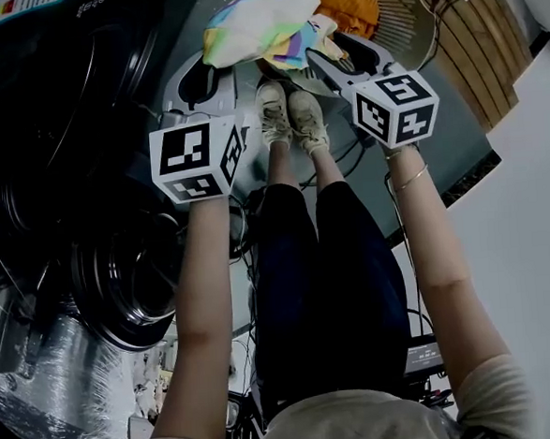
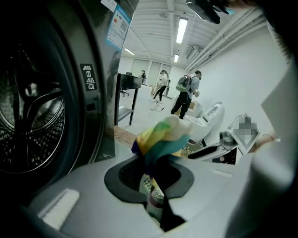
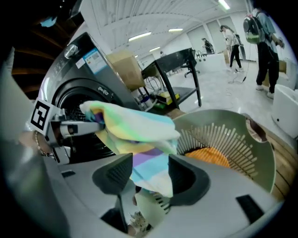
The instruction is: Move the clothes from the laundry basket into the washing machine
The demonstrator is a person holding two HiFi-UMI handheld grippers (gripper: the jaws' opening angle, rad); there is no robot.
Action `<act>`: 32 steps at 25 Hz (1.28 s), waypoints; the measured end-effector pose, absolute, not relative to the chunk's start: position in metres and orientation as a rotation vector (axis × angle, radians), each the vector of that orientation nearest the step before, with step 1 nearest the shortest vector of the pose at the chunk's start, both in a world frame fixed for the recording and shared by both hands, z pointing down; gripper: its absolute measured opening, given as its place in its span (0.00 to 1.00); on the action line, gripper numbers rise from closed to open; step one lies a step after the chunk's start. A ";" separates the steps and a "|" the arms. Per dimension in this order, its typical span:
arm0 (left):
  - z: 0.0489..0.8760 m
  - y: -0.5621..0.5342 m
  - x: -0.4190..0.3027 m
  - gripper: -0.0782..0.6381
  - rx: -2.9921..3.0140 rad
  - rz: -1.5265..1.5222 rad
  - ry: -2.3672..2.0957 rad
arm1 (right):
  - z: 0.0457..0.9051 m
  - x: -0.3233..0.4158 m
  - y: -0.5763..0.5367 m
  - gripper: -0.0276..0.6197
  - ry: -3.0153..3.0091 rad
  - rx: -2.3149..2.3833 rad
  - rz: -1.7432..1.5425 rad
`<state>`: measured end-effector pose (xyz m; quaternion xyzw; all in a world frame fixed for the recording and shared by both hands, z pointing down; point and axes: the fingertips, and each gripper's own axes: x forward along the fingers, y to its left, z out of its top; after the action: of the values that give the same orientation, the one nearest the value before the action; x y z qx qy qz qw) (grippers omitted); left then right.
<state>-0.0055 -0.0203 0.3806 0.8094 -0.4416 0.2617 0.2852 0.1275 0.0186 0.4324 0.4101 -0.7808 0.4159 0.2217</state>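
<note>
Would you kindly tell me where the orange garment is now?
The orange garment lies inside the laundry basket, top right in the head view, just right of the multicoloured cloth.

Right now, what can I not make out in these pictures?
Laundry basket, head and right gripper views: the pastel cloth and its own wall hide all but one orange garment.
Drum, left gripper view: dark, cut by the left edge; contents unknown.
Machine label, left gripper view: too small to read.
</note>
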 end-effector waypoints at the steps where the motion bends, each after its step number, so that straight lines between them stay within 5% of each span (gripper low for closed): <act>1: 0.381 -0.021 -0.007 0.17 2.160 0.697 -1.192 | 0.444 0.127 0.022 0.39 -2.136 1.114 1.172; 14: 0.398 -0.025 -0.018 0.17 2.161 0.723 -1.191 | 0.546 0.107 0.032 0.51 -1.970 1.016 1.259; 16: 0.402 -0.023 -0.016 0.17 2.166 0.734 -1.177 | 0.550 0.103 0.030 0.46 -1.979 0.971 1.246; 19: 0.408 -0.020 -0.015 0.17 2.155 0.725 -1.173 | 0.543 0.102 0.027 0.15 -2.001 0.963 1.221; 20: 0.409 -0.019 -0.015 0.17 2.149 0.718 -1.173 | 0.540 0.104 0.027 0.13 -2.004 0.971 1.220; 32: 0.380 -0.001 0.007 0.17 2.204 0.619 -1.093 | 0.404 0.121 0.005 0.09 -2.284 1.143 1.168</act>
<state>0.0073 -0.0009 0.3805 0.8294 -0.4112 0.2330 0.2980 0.1208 0.0048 0.4039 0.4015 -0.8020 0.4102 0.1657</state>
